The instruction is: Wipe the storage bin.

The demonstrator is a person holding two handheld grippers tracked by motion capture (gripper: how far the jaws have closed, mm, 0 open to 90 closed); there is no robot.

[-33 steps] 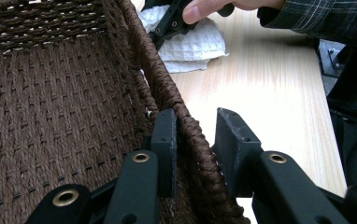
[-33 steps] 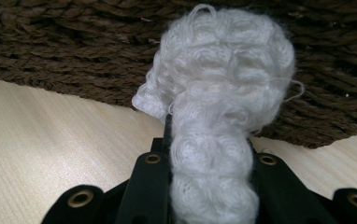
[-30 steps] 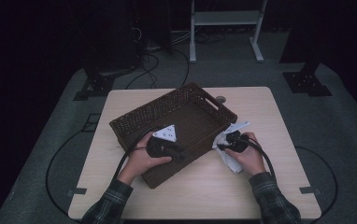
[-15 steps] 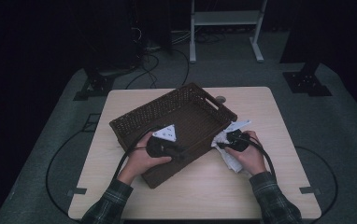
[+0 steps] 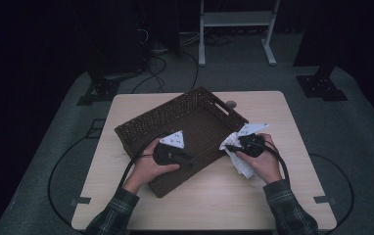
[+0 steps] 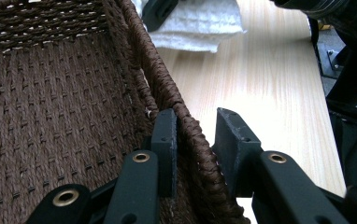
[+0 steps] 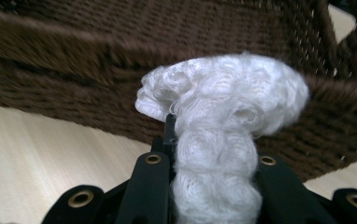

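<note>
A dark brown woven basket (image 5: 199,117) sits at an angle on the light wooden table (image 5: 273,196). The left gripper (image 5: 187,159) straddles the basket's near wall: in the left gripper view one jaw stands inside against the weave and the other outside over the table, the rim (image 6: 186,126) clamped between them. The person's left hand (image 5: 148,169) wraps the gripper's body, a plaid sleeve (image 5: 111,215) behind it.

The right gripper (image 5: 229,146) is closed on a white cloth (image 5: 239,161) (a textured towel, by its quilted look), just beside the basket's right-hand wall. In the right gripper view the cloth (image 7: 223,116) is bunched tight between the two black jaws and puffs out above their tips, with the basket wall (image 7: 74,56) close behind it. In the high view, the rest of the cloth trails down to the table under the right hand (image 5: 263,164).
</note>
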